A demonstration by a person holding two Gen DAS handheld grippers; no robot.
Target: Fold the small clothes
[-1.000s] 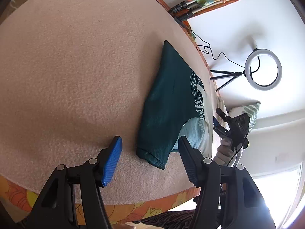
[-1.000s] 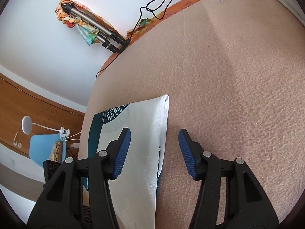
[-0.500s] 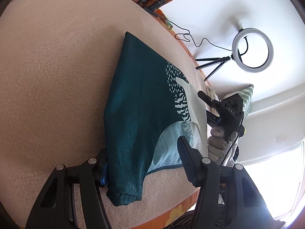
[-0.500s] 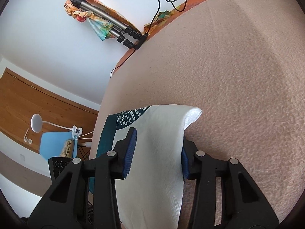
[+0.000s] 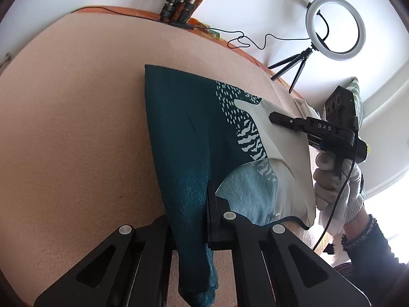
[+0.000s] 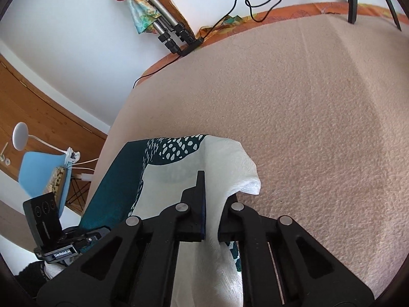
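A: Where's the small dark-teal garment with the white and pale-blue print (image 5: 194, 138)?
B: Spread on the beige fleece blanket (image 5: 76, 128); its near edge is lifted off that blanket.
A: And the left gripper (image 5: 189, 220)?
B: Pressed together on the teal corner — fabric hangs below the jaws; the right gripper (image 6: 212, 220) pinches the white corner, at the blanket's opposite side of the garment.

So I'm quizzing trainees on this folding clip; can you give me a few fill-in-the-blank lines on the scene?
1. The left gripper is shut on the garment's dark ____ part.
2. The right gripper is shut on its ____ part.
3. The garment lies on a ____ blanket.
4. A ____ light stands on a small tripod.

Missing words: teal; white; beige; ring
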